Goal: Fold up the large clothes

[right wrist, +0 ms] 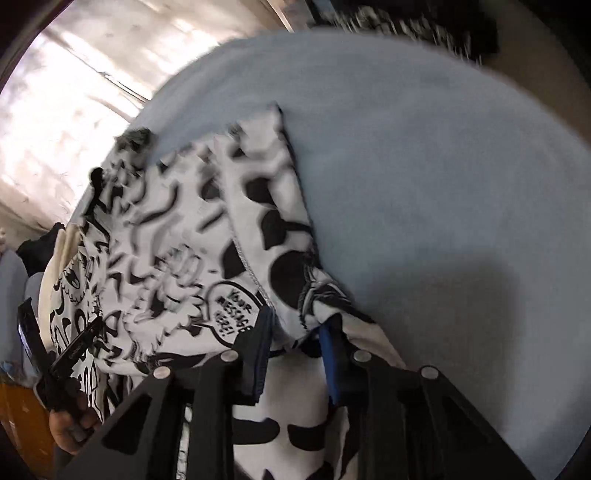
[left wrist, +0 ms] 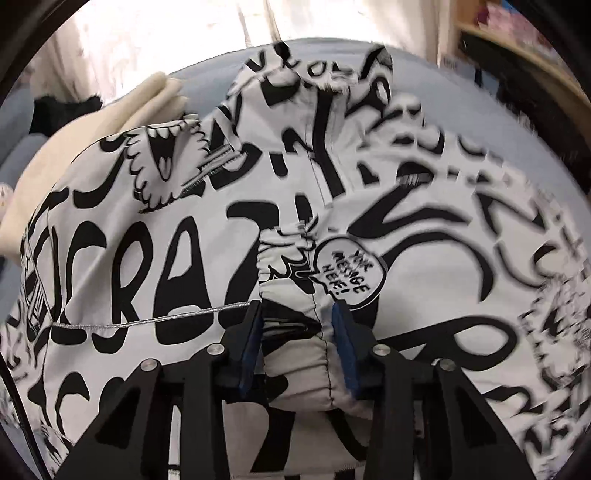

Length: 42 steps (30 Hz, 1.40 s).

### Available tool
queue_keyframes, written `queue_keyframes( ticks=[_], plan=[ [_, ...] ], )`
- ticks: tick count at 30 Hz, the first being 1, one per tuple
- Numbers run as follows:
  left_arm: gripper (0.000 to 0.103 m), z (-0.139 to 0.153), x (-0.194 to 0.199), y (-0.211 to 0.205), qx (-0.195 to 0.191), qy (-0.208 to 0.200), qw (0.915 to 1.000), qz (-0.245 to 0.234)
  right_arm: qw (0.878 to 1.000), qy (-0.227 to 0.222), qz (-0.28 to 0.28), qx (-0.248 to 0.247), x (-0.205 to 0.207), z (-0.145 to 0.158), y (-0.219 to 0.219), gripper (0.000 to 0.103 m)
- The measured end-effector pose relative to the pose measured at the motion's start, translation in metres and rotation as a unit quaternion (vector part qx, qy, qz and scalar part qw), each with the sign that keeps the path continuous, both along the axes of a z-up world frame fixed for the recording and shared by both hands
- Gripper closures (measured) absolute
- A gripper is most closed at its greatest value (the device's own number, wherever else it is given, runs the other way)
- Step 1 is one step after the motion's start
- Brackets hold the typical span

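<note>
A white garment with bold black graffiti print (left wrist: pixel 177 229) lies rumpled across a pale blue bed surface (right wrist: pixel 424 166). My left gripper (left wrist: pixel 297 314) is shut on a gathered, stitched bunch of that cloth, which fills the gap between its blue pads (left wrist: pixel 341 332). A silver cord (left wrist: pixel 147 321) runs left from the fingers. In the right wrist view the garment (right wrist: pixel 177 251) spreads to the left, and my right gripper (right wrist: pixel 298 321) is shut on a folded edge of it near the bed's middle. The left gripper (right wrist: pixel 62 354) shows at the far left, held by a hand (right wrist: pixel 66 424).
A cream cloth (left wrist: pixel 110 122) and a dark item (left wrist: pixel 62 110) lie beyond the garment at the left. Bright curtains (left wrist: pixel 166 33) hang behind the bed. A wooden shelf (left wrist: pixel 517 48) stands at the back right. Bare blue bedding stretches to the right of the right gripper.
</note>
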<state>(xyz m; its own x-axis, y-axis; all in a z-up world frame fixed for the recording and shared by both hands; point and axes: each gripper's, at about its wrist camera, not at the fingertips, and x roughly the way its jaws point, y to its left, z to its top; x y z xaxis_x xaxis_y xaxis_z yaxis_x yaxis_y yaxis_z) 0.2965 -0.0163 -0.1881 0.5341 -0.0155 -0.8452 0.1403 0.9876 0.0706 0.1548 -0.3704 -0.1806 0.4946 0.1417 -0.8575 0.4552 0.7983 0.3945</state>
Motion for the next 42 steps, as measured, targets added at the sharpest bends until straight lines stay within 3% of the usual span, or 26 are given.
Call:
queue_keyframes(
  ticks=[2,10,15,19,22,25,27,30,32,34,35,37,38,40,42],
  plan=[
    [0.063,0.002,-0.002,-0.004,0.015,-0.007,0.9998,-0.006,1.0,0.003,0.012,0.002,0.0,0.007,0.0,0.075],
    [0.022,0.028,-0.01,0.03,-0.019,0.033,0.9992,0.015,0.995,-0.014,0.096,-0.003,-0.011,0.051,0.036,0.074],
    [0.022,0.042,-0.021,0.048,-0.06,0.029,0.9966,0.048,0.985,-0.053,0.159,-0.051,0.001,0.073,0.084,0.074],
    [0.022,0.058,-0.042,0.019,-0.091,-0.014,0.9957,0.01,0.975,-0.066,0.201,-0.068,0.03,0.071,0.121,0.074],
    [0.032,0.057,-0.054,-0.011,-0.079,-0.043,0.996,-0.005,0.972,-0.068,0.215,-0.07,0.047,0.062,0.143,0.074],
    [0.035,0.041,-0.052,-0.029,-0.085,-0.002,0.9964,-0.002,0.974,-0.051,0.209,-0.076,0.058,0.043,0.149,0.074],
    [0.035,0.025,-0.052,-0.039,-0.081,0.028,0.9963,0.006,0.976,-0.031,0.205,-0.073,0.061,0.028,0.146,0.074],
    [0.034,0.014,-0.054,-0.046,-0.054,0.028,0.9981,0.007,0.979,-0.004,0.191,-0.072,0.058,0.008,0.124,0.079],
    [0.033,0.013,-0.056,-0.046,-0.045,0.023,0.9987,0.003,0.98,-0.004,0.167,-0.105,0.051,0.011,0.102,0.079],
    [0.032,0.013,-0.056,-0.045,-0.049,0.023,0.9985,0.003,0.978,0.003,0.118,-0.175,0.041,0.016,0.072,0.079],
    [0.031,0.013,-0.057,-0.044,-0.054,0.025,0.9983,0.003,0.978,0.0,0.102,-0.18,0.037,0.017,0.06,0.09],
    [0.031,0.015,-0.059,-0.04,-0.058,0.023,0.998,0.006,0.988,-0.008,0.09,-0.124,0.029,0.013,0.03,0.103],
    [0.031,0.015,-0.059,-0.039,-0.057,0.021,0.9981,0.006,0.99,-0.011,0.085,-0.108,0.026,0.011,0.024,0.103],
    [0.031,0.015,-0.06,-0.04,-0.052,0.016,0.9985,0.008,0.991,-0.014,0.082,-0.107,0.022,0.011,0.023,0.103],
    [0.031,0.014,-0.059,-0.041,-0.05,0.014,0.9986,0.012,0.987,-0.01,0.086,-0.137,0.021,0.012,0.031,0.103]
  ],
)
